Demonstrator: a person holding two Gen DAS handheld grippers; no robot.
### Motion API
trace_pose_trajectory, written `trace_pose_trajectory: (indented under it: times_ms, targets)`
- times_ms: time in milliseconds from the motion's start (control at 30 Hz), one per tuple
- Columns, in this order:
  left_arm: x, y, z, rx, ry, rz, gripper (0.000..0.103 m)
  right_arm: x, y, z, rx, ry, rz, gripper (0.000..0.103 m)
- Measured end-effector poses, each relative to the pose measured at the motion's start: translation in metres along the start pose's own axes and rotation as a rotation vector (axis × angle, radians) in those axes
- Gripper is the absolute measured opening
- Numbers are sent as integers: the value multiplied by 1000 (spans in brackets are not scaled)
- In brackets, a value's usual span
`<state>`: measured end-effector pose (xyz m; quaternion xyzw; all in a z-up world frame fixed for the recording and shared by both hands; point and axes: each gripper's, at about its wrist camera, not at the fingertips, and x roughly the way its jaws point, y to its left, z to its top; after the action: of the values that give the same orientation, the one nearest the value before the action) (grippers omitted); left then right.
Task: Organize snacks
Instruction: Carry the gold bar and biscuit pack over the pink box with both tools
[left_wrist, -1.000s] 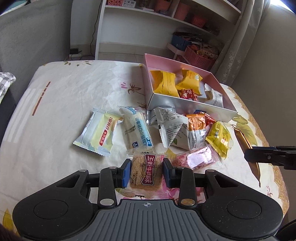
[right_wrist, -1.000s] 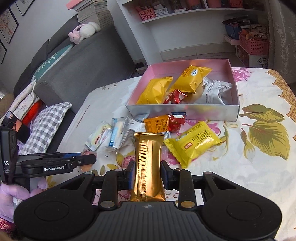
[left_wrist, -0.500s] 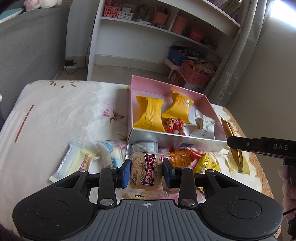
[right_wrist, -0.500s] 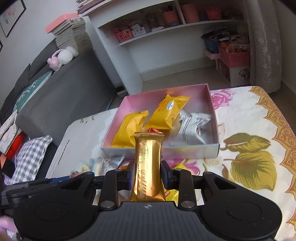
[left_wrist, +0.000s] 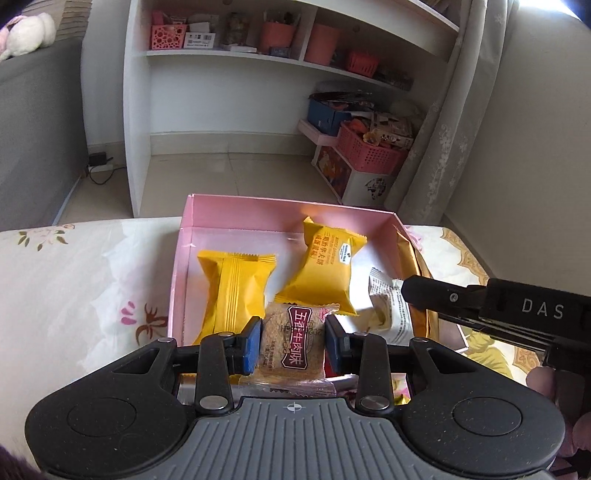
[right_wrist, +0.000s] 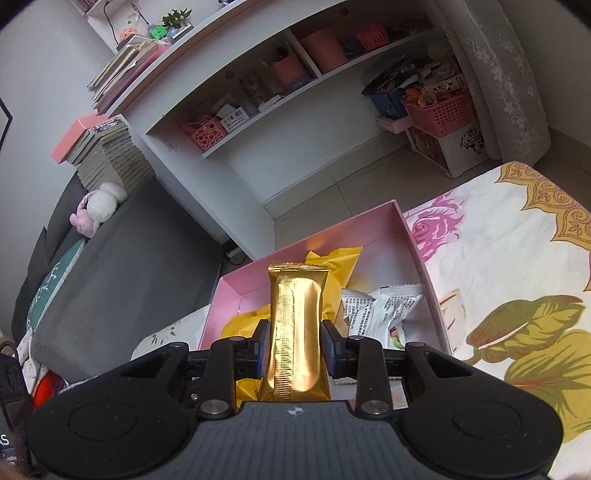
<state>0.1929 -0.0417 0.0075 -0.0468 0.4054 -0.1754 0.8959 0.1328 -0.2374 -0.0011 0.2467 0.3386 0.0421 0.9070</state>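
My left gripper (left_wrist: 293, 338) is shut on a clear-wrapped biscuit pack with a maroon label (left_wrist: 295, 347), held over the near wall of the pink box (left_wrist: 280, 210). Inside the box lie two yellow packets (left_wrist: 236, 291), (left_wrist: 327, 269) and a white printed packet (left_wrist: 386, 306). My right gripper (right_wrist: 295, 345) is shut on a gold foil bar (right_wrist: 295, 332), also held over the pink box (right_wrist: 413, 243). In the left wrist view the right gripper's black finger (left_wrist: 443, 295) reaches in from the right, with the gold bar (left_wrist: 410, 269) hanging at the box's right wall.
The box sits on a table with a floral cloth (left_wrist: 74, 280). Behind it stands a white shelf unit (left_wrist: 229, 55) with pink baskets (left_wrist: 365, 151) on the floor. A grey sofa (right_wrist: 122, 266) lies to the left. A gloved hand (left_wrist: 546, 380) shows at right.
Both grippers moved forward from the loose snacks toward the pink box and now hover over it, each still holding its pack. The loose snacks on the cloth have dropped out of view.
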Motion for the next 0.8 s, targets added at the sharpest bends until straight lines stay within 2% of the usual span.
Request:
trace_pose_trajectory:
  times_ms: [200, 433, 500, 567, 600, 633, 700, 800]
  targets:
    - [29, 3, 4, -1, 21, 19, 33, 15, -10, -2, 2, -3, -38, 21]
    - [41, 5, 11, -9, -10, 26, 33, 23, -18, -3, 27, -8, -54, 21]
    - [40, 5, 11, 2, -24, 21, 34, 24, -18, -3, 24, -9, -51, 24]
    - [38, 6, 11, -5, -34, 3, 40, 23, -16, -3, 18, -16, -51, 27]
    - [36, 7, 10, -12, -33, -9, 43, 22, -16, -2, 17, -20, -53, 33]
    - [34, 9, 9, -21, -31, -29, 51, 21, -16, -2, 19, -23, -53, 44]
    - [28, 11, 7, -27, -32, -49, 57, 18, -16, -2, 24, -31, -48, 52]
    - [17, 8, 4, -12, -40, -42, 70, 14, -16, -1, 26, -29, -53, 54]
